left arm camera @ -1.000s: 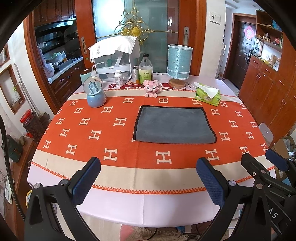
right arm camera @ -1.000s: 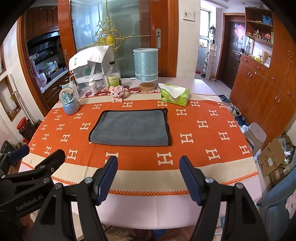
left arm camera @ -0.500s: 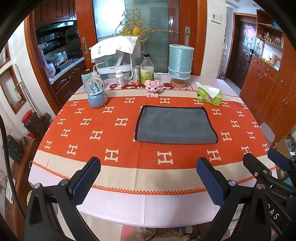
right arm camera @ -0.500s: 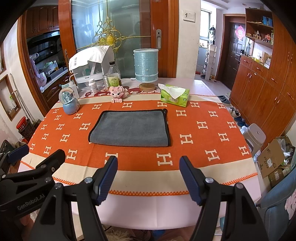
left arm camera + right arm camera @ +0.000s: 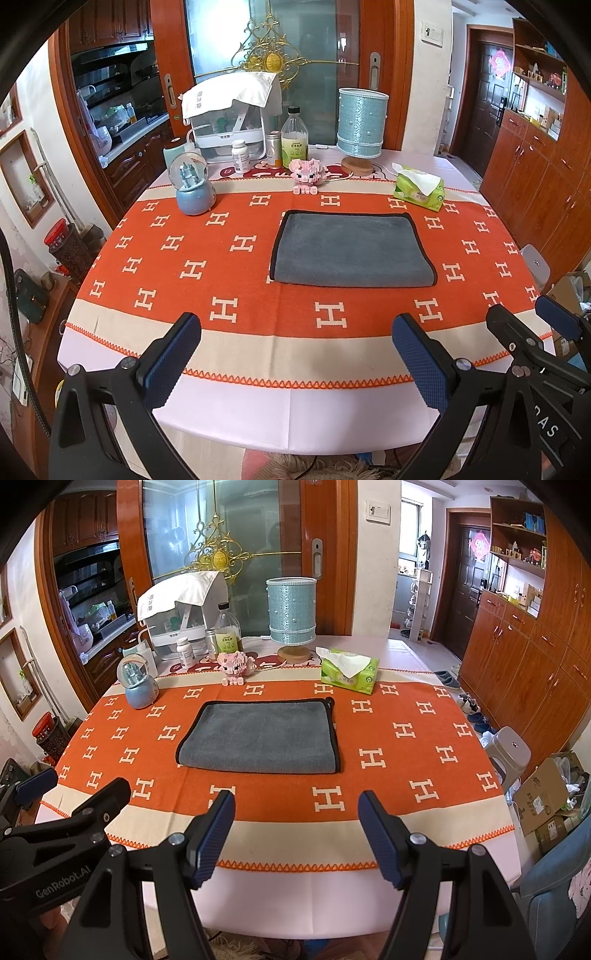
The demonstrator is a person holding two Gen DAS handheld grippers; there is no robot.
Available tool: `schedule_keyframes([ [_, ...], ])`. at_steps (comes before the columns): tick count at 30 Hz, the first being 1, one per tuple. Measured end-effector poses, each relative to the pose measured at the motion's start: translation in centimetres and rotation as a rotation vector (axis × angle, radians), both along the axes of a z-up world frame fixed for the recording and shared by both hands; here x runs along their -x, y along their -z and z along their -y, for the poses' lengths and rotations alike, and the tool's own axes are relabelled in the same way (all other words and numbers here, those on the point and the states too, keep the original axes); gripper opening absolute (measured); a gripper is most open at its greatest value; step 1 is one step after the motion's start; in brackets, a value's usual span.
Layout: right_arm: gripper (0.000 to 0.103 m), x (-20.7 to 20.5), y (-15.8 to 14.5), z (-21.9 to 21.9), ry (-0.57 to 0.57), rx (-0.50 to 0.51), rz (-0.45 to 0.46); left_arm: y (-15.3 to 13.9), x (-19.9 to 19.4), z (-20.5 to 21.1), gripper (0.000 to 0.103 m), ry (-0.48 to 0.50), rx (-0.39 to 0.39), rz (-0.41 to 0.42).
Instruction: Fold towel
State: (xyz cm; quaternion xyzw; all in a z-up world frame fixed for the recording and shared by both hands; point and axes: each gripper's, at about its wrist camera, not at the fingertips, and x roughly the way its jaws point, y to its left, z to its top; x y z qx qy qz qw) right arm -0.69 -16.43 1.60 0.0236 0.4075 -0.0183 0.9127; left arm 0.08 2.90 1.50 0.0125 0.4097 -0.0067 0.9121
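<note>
A grey towel (image 5: pixel 352 251) with black edging lies flat on the orange patterned tablecloth (image 5: pixel 207 266), a neat rectangle with a fold along its near edge. It also shows in the right wrist view (image 5: pixel 258 736). My left gripper (image 5: pixel 295 354) is open and empty, held above the table's near edge, well short of the towel. My right gripper (image 5: pixel 297 834) is open and empty, also at the near edge. The right gripper shows at the lower right of the left wrist view (image 5: pixel 532 332). The left gripper shows at the lower left of the right wrist view (image 5: pixel 70 797).
Behind the towel stand a snow globe (image 5: pixel 192 184), a pink brick pig (image 5: pixel 308 175), a green tissue pack (image 5: pixel 419 188), a blue lamp (image 5: pixel 362 129), bottles (image 5: pixel 294 138) and a white covered appliance (image 5: pixel 231 114). A grey stool (image 5: pixel 511 753) and cardboard boxes (image 5: pixel 546 797) are right of the table.
Both grippers have drifted slightly and stay open. The towel has not moved.
</note>
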Motion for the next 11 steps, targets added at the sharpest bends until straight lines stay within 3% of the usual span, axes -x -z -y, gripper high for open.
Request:
schedule_keyframes([
  [11, 0.069, -0.08, 0.14, -0.03, 0.001, 0.001, -0.003, -0.03, -0.07, 0.21, 0.102, 0.0, 0.002, 0.0],
])
